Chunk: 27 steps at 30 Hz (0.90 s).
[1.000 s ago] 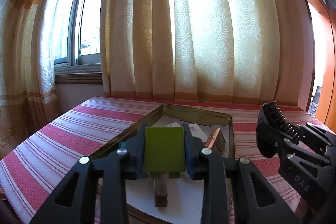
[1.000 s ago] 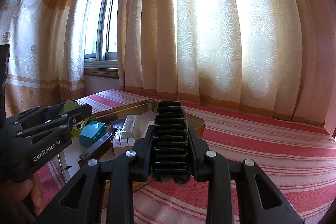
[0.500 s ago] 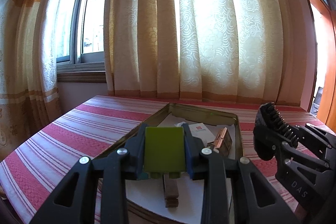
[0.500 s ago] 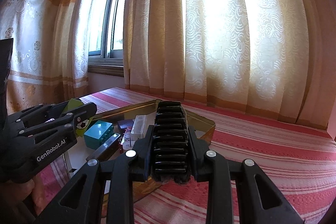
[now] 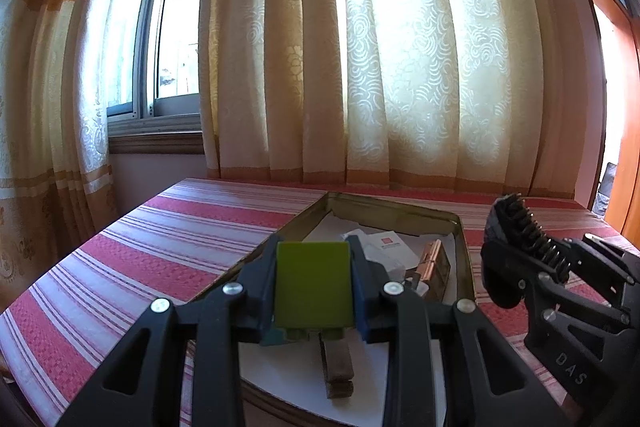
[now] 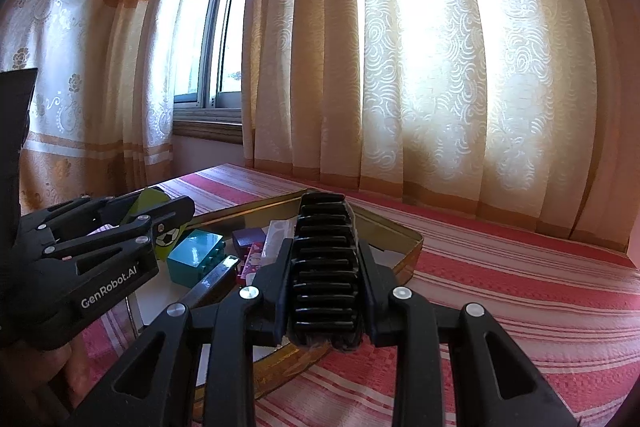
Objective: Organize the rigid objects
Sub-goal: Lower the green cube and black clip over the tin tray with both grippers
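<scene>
My left gripper (image 5: 314, 287) is shut on a flat lime-green block (image 5: 313, 289) and holds it above the near end of a gold metal tray (image 5: 462, 239). My right gripper (image 6: 324, 267) is shut on a black ribbed brush (image 6: 324, 263), bristles down, over the tray's right rim (image 6: 412, 245). From the left wrist view the brush (image 5: 516, 223) shows at the right with the right gripper (image 5: 520, 267) clamped on it. The right wrist view shows the left gripper (image 6: 168, 223) at the left with the green block (image 6: 146, 201), which bears a football picture.
The tray holds a teal studded block (image 6: 194, 257), a purple block (image 6: 248, 239), a clear copper-edged box (image 5: 434, 263), a white card (image 5: 386, 245) and a brown bar (image 5: 338, 367). A red striped cloth (image 5: 160, 251) covers the table. Curtains (image 5: 360, 47) and a window hang behind.
Both views have drifted slightly, so the tray and curtains sit a little further right in the frames. Both grips are unchanged.
</scene>
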Available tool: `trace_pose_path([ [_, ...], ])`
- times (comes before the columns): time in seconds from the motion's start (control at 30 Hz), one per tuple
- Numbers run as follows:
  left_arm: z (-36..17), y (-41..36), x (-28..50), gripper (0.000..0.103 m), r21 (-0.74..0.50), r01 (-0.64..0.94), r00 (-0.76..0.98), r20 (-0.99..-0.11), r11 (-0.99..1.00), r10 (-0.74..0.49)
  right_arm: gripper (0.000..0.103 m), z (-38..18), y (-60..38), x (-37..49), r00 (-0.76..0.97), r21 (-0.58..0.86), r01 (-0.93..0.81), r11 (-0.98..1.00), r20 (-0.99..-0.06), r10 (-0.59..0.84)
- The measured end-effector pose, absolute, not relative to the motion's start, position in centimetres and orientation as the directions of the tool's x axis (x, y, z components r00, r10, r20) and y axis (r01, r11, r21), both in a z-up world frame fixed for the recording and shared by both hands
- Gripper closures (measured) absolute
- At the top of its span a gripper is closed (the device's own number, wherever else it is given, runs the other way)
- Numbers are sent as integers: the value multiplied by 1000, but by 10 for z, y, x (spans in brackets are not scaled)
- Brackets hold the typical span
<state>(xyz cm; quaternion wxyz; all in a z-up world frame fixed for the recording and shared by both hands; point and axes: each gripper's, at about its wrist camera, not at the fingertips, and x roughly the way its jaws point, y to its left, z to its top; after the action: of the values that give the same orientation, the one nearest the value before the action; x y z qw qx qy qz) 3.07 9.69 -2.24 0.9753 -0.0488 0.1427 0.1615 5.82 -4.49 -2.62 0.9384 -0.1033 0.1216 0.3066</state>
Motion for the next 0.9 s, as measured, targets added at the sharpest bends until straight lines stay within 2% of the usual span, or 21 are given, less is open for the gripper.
trace_pose_path([
  [0.9, -25, 109, 36, 73, -39, -325, 898, -325, 945, 295, 72, -27, -28, 60, 767, -130, -618, 775, -314, 559],
])
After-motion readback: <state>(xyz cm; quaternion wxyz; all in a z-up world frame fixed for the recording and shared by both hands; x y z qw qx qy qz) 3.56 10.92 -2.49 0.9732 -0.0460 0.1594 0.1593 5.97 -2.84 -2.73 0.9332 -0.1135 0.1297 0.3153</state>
